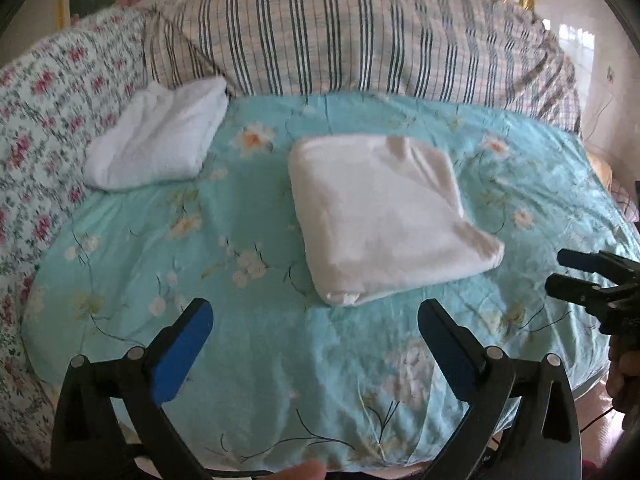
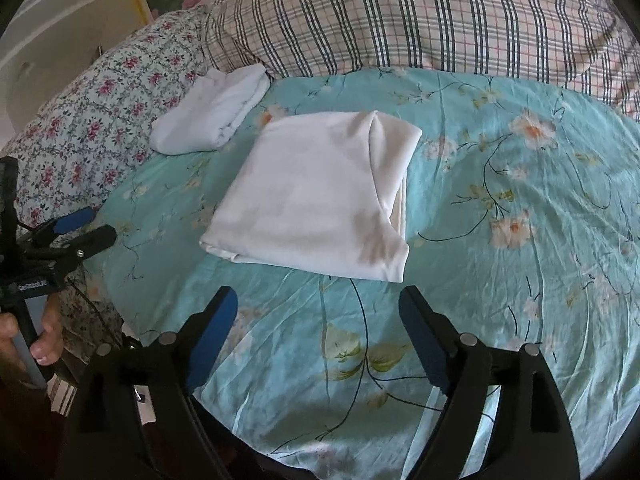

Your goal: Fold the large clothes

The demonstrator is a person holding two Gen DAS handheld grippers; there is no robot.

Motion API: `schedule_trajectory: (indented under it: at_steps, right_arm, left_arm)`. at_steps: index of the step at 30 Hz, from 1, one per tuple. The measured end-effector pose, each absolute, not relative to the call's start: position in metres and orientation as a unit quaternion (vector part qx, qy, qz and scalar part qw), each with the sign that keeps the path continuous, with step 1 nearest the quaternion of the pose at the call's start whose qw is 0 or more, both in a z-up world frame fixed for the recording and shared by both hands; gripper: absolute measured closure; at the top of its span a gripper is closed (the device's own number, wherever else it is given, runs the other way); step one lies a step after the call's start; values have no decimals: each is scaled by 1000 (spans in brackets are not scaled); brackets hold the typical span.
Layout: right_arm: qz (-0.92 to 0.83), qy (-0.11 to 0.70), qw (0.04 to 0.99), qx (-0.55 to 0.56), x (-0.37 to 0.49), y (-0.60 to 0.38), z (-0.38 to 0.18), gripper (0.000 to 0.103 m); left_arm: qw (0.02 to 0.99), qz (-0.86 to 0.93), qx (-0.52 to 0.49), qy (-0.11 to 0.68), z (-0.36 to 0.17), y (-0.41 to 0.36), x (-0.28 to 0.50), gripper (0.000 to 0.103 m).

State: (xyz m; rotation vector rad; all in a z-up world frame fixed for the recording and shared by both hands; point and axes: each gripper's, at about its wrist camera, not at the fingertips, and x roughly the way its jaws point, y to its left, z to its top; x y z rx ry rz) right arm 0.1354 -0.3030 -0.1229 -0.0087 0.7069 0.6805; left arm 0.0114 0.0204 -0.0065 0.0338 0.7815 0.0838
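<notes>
On the turquoise floral bedsheet [image 2: 500,200] lies a folded white garment [image 2: 316,200], both tools [image 1: 316,344] [image 2: 320,328] spread, empty.

Folded garment [image 2: 316,196] mid-bed on sheet [image 2: 500,240]; second bundle [image 2: 212,114] behind-left, pillow [image 2: 400,12] behind.

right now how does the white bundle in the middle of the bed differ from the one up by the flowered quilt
The middle bundle is larger and lies flat as a neat square on the teal sheet; the far bundle is smaller, lumpier and more loosely folded. The middle one sits clear of the bedding; the far one rests against the flowered quilt and plaid blanket. Both are white, folded and untouched by either tongs.
</notes>
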Motion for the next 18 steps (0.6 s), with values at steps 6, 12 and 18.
schedule_trajectory:
  at_steps: [6,12,18]
  right_arm:
    - [326,359,874,-23,149,-290,-138,20]
    - [328,366,870,-32,159,-280,-142,20]
    - [329,359,872,-41,167,-277,-136,20]
  left_arm:
    - [911,50,29,408,-32,19,30,1]
    - [909,60,32,411,-34,21,43,1]
    - [911,59,29,407,-31,21,54,1]
